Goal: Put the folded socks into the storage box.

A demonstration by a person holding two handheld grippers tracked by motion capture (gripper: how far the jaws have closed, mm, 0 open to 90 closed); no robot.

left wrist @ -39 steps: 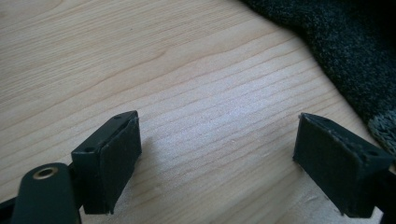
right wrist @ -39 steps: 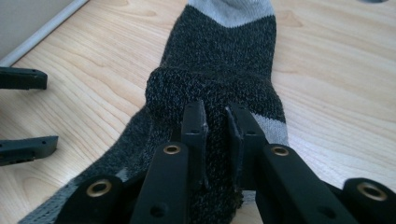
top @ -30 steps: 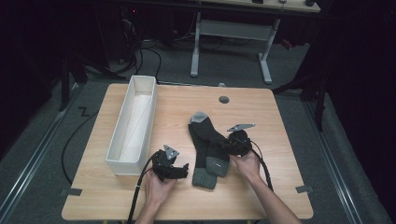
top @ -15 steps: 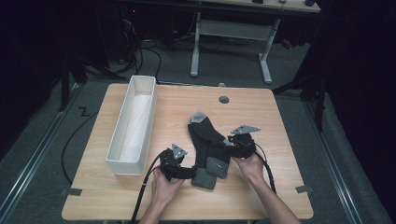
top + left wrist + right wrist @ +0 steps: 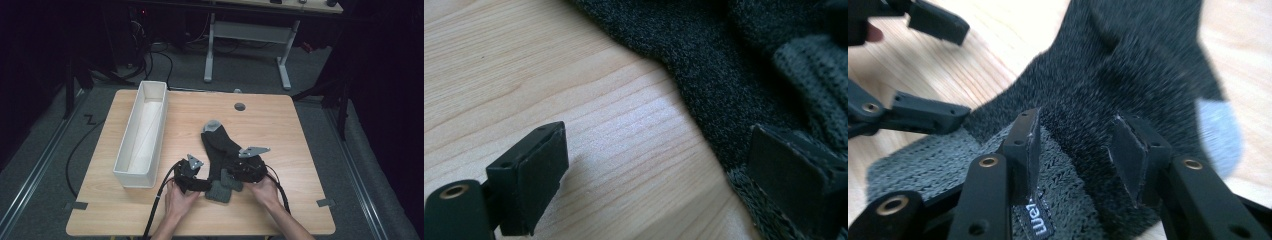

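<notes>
Dark sock lies flat on the wooden surface, centre of the high view and a touch low, its pale grey toe pointing to the top of the frame and its lighter ribbed cuff down near the bottom edge, between the two hands.

In the right gripper view the sock runs from the lower middle to the upper right, toe at the right edge, ribbed cuff at lower left with a small label low in the frame.

The right gripper sits on the cuff end; its jaws are spread, they have just been closing a little, and sock fabric lies between them with no pinch that I can see.

The left gripper comes in from the lower left of the high view, just beside the cuff. In the left gripper view its jaws stand wide apart, one over bare wood at lower left, the other over the sock's ribbed edge at lower right.

Further out, a long white bin stands on the left part of the surface, well apart from the sock. A small round dark disc sits near the top edge of the surface.
</notes>
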